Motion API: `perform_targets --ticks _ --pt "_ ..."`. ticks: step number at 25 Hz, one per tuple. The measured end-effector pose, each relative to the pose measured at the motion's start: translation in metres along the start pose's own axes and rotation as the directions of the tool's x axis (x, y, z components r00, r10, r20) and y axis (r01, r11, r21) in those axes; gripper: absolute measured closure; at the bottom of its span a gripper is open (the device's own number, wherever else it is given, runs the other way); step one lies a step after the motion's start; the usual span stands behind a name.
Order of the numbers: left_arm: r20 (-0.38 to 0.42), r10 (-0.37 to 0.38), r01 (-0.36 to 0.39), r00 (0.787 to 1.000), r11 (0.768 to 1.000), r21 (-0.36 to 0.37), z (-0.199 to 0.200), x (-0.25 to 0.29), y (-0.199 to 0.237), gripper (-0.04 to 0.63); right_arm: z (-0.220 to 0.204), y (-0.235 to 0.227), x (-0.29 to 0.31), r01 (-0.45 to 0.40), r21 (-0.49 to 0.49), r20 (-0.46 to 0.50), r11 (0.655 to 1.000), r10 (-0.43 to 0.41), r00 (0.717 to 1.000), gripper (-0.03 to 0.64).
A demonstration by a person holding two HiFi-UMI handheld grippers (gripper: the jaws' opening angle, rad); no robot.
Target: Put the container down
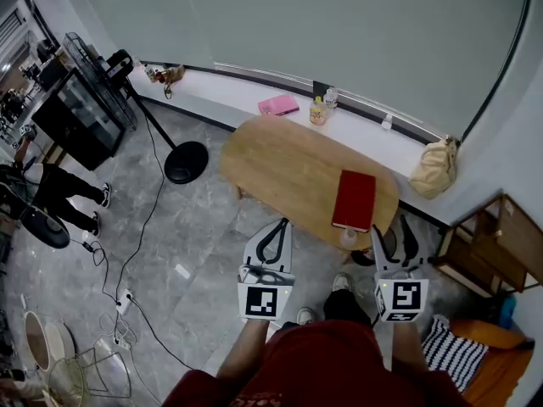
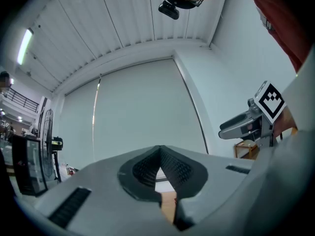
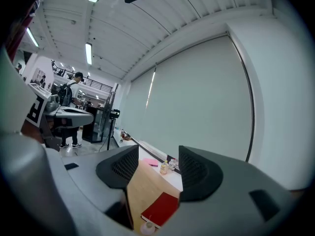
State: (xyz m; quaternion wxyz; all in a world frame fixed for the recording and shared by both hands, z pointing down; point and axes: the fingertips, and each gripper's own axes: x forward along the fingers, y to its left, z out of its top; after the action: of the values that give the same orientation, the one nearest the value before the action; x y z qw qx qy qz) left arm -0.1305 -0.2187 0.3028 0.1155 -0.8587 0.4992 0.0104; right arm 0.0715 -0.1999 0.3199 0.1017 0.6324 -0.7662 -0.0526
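Note:
A small clear container (image 1: pixel 348 237) with a pale lid stands on the near edge of the oval wooden table (image 1: pixel 280 164), just in front of a red book (image 1: pixel 355 199). In the right gripper view the container (image 3: pixel 147 227) shows low between the jaws, with the red book (image 3: pixel 161 208) behind it. My right gripper (image 1: pixel 393 237) hangs open just right of the container, nothing between its fingers (image 3: pixel 158 163). My left gripper (image 1: pixel 278 225) is held before the table's near edge, left of the container. Its pads (image 2: pixel 159 154) meet at the tips, shut and empty.
A white ledge (image 1: pixel 254 87) behind the table carries a pink book (image 1: pixel 278 104), small bottles (image 1: pixel 318 111) and a beige bag (image 1: pixel 434 168). A fan stand's base (image 1: pixel 187 161) and cables lie on the floor at left. A wooden shelf (image 1: pixel 492 240) stands right. A person (image 1: pixel 51 189) is far left.

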Motion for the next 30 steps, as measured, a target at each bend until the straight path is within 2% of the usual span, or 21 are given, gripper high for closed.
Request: perform_targets --ticks 4,7,10,12,15,17,22,30 --pt "0.005 0.002 -0.002 1.000 1.000 -0.011 0.001 -0.001 -0.001 0.591 -0.001 -0.003 -0.002 0.015 0.005 -0.004 1.000 -0.015 1.000 0.367" --pt "0.006 -0.004 0.004 1.000 1.000 -0.001 0.002 -0.003 -0.002 0.591 0.000 -0.003 -0.005 0.019 0.006 0.003 1.000 -0.019 1.000 0.396" --pt "0.009 -0.007 0.007 1.000 1.000 -0.003 0.003 -0.004 -0.004 0.591 0.001 -0.004 -0.009 0.033 0.012 0.020 0.999 -0.033 0.999 0.479" --pt "0.003 -0.007 0.007 1.000 1.000 -0.008 0.003 -0.005 -0.005 0.591 0.002 -0.005 -0.013 0.045 0.018 0.029 0.999 -0.046 0.999 0.561" --pt "0.003 -0.009 0.009 1.000 1.000 -0.015 0.005 -0.007 -0.007 0.591 0.005 -0.002 -0.016 0.041 0.027 0.042 0.999 -0.042 0.998 0.620" --pt "0.005 -0.009 0.010 1.000 1.000 -0.019 0.006 -0.008 -0.007 0.591 0.009 -0.001 -0.016 0.036 0.048 0.056 0.998 -0.038 0.998 0.620" --pt "0.006 -0.011 0.011 1.000 1.000 -0.020 0.006 -0.012 -0.007 0.591 0.008 -0.001 -0.019 0.039 0.018 0.047 0.999 -0.040 0.998 0.618" --pt "0.009 -0.020 0.020 1.000 1.000 0.000 0.008 -0.017 -0.010 0.591 0.004 -0.001 -0.026 0.052 0.028 0.022 0.998 -0.053 0.998 0.620"
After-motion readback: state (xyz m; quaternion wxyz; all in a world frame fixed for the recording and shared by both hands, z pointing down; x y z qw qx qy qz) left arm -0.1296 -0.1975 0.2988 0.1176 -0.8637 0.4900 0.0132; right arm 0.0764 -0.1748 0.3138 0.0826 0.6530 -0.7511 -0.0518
